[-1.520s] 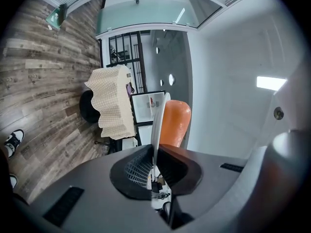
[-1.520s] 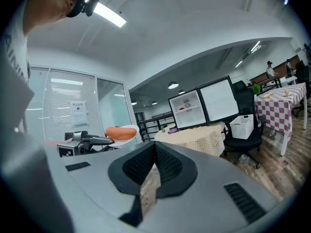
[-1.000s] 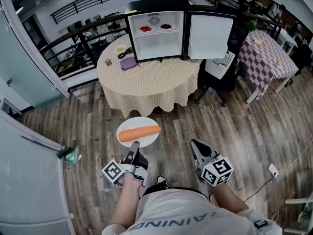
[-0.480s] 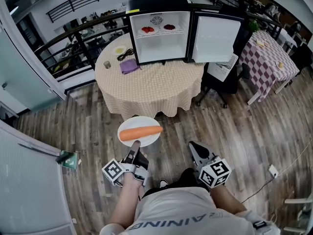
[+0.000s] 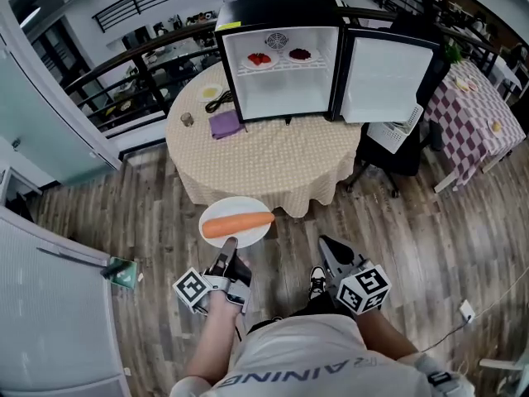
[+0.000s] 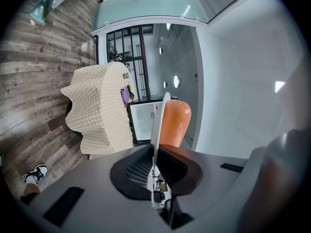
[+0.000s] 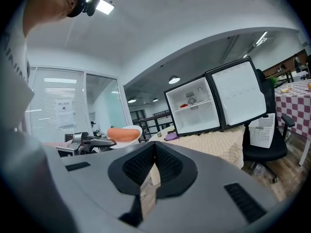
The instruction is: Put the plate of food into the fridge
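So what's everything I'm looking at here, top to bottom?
fridge: 1, black, white inside, on table, door open
red food dishes: 2, fridge's upper shelf
table: 1, round, beige checked cloth
purple cloth: 1, on table, left of fridge
chair: 1, black, right of table
checked table: 1, purple and white, far right
plate: 1, white, above floor, in front of table
carrot: 1, orange, on plate
left gripper: 1, grey, clamped on plate's rim
right gripper: 1, grey, jaws together, empty
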{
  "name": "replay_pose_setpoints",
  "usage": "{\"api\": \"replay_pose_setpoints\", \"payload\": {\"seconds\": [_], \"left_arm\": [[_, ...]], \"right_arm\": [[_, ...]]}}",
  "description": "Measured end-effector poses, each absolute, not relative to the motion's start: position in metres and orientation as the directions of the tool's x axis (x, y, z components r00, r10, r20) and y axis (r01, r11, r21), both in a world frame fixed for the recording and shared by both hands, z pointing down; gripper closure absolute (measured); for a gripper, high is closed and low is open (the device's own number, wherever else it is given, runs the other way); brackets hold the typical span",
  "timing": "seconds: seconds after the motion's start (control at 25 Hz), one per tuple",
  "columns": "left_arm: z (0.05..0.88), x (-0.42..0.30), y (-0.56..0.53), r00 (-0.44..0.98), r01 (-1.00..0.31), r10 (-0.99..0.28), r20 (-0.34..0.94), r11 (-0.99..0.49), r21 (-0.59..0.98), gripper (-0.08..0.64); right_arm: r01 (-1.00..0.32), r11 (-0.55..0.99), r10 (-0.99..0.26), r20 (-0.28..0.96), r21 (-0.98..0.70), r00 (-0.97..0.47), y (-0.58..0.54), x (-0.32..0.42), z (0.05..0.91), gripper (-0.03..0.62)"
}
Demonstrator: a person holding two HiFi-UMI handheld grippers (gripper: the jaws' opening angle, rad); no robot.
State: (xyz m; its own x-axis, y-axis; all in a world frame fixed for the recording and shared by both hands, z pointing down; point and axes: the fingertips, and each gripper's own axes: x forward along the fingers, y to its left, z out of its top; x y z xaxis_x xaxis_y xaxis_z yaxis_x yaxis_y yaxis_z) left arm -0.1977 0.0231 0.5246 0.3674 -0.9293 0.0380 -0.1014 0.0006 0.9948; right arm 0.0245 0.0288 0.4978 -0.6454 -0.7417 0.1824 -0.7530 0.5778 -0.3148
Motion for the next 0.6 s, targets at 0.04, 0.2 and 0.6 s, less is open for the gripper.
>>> {"api": "replay_pose_setpoints", "payload": {"seconds": [0.04, 0.2, 0.6], "left_arm": [[0.522, -0.195, 0.012, 0.363, -0.104, -0.931, 0.036, -0.002, 0.995, 0.532], [0.510, -0.180, -0.033, 0.336, -0.109, -0.942, 0.021, -0.017, 0.994, 0.532], [0.510, -0.136, -0.110, 0.280, -0.097, -0.960, 0.023, -0.004, 0.995, 0.532]], "right_arm": [[-0.750, 0.583, -0.740, 0.177, -0.313, -0.649, 0.015, 0.029, 0.495, 0.572], [-0.731, 0.610, -0.722, 0.165, -0.306, -0.672, -0.036, 0.044, 0.484, 0.572], [-0.701, 0.651, -0.682, 0.183, -0.290, -0.709, -0.122, 0.095, 0.488, 0.572]]}}
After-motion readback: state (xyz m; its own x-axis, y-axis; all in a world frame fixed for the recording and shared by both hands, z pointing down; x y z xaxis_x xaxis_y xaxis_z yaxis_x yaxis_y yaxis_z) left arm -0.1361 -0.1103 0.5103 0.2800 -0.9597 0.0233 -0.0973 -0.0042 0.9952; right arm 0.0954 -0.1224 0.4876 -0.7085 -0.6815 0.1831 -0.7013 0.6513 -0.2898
